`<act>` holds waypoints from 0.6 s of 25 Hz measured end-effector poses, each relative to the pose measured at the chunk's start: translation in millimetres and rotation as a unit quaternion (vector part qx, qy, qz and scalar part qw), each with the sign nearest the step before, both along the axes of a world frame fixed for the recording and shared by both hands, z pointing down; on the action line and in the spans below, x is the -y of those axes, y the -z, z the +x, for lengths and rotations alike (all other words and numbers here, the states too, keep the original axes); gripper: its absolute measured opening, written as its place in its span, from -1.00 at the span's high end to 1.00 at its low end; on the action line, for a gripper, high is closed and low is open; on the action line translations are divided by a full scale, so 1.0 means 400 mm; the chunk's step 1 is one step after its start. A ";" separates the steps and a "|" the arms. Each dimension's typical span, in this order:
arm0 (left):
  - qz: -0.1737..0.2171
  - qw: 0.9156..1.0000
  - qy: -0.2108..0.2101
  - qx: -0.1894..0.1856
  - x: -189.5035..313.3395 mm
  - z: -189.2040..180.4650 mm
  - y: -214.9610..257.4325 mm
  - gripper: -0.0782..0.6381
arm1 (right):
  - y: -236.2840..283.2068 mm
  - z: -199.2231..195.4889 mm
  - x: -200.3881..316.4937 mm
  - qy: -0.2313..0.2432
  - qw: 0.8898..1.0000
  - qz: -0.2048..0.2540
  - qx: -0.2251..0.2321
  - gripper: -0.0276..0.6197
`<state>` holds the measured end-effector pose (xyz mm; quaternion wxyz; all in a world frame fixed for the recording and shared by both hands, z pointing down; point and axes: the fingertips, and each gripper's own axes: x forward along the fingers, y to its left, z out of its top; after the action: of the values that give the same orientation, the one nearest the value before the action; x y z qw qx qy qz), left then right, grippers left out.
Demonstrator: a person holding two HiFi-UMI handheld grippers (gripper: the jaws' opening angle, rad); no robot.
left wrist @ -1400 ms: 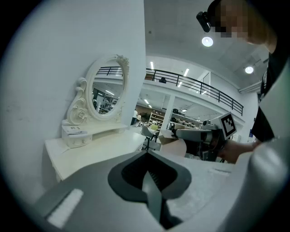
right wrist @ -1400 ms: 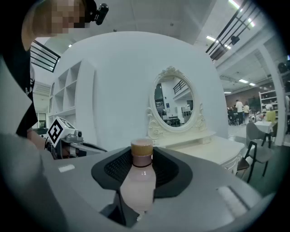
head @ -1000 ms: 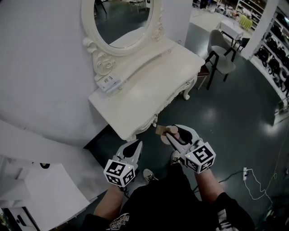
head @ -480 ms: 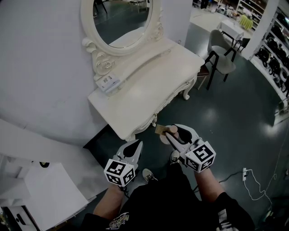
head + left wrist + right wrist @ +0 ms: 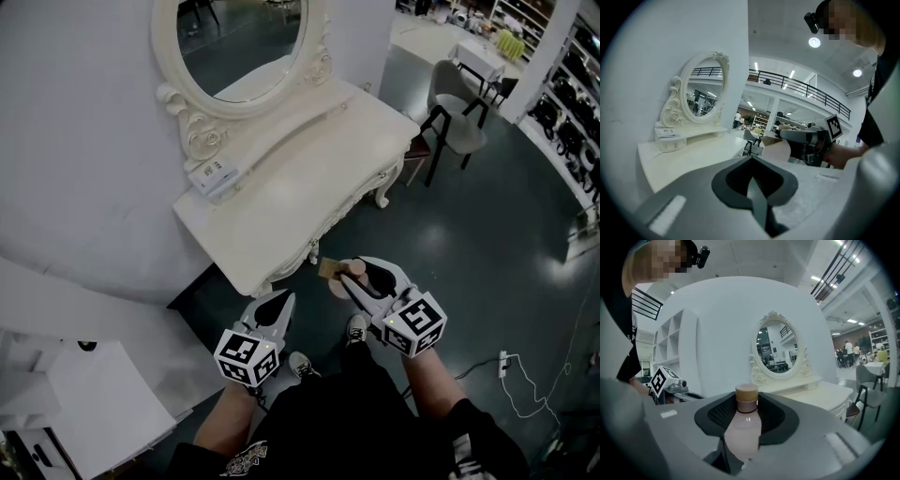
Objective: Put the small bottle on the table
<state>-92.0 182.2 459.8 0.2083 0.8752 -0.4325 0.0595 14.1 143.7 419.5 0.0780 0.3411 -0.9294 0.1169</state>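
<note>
Risks first. The small bottle [image 5: 744, 430] hangs over the dark floor [image 5: 469, 234], just short of the near edge of the counter [image 5: 281, 202] and not yet above it. If the grip loosens here, we judge it falls to the floor rather than onto the top.

The hold is on the bottle's rounded body, below the tan cap [image 5: 747, 391]. A smooth curved wall like that could slide or pivot between the pads if the wrist tips.

The bottle lies along the tongs, cap leading toward the counter, nearer level than upright as far as we can read it. Set down that way it would land on its side and could roll off. It needs turning upright first, and that turn is where we expect a slip.

A low approach might also knock the cap against the counter's carved front rim.

The mirror [image 5: 242, 37] and a small box [image 5: 214, 174] stand at the back of the top, well apart from any likely landing spot, so we see little risk there.

Tongs:
- **Right tongs [image 5: 349, 277]:** the jaws are spread wide but clenched on the small bottle, one pad on each side of its body.
- **Left tongs [image 5: 274, 307]:** the jaws are brought together with nothing between them and touch nothing. They hover beside the right pair, also short of the counter.
</note>
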 end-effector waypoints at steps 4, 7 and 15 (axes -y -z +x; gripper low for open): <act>-0.004 1.000 0.004 0.001 0.028 0.031 -0.003 0.78 | -0.002 0.026 0.030 0.008 1.000 -0.001 0.000 0.39; -0.005 1.000 0.011 0.001 0.050 0.055 -0.003 0.78 | 0.000 0.046 0.053 0.016 1.000 0.000 -0.001 0.39; -0.010 1.000 0.023 0.014 0.101 0.121 -0.007 0.78 | 0.002 0.103 0.115 0.036 0.999 0.008 0.004 0.39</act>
<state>-43.5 141.8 462.6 0.2120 0.8620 -0.4550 0.0707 55.2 97.8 418.5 0.0761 0.3074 -0.9424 0.1080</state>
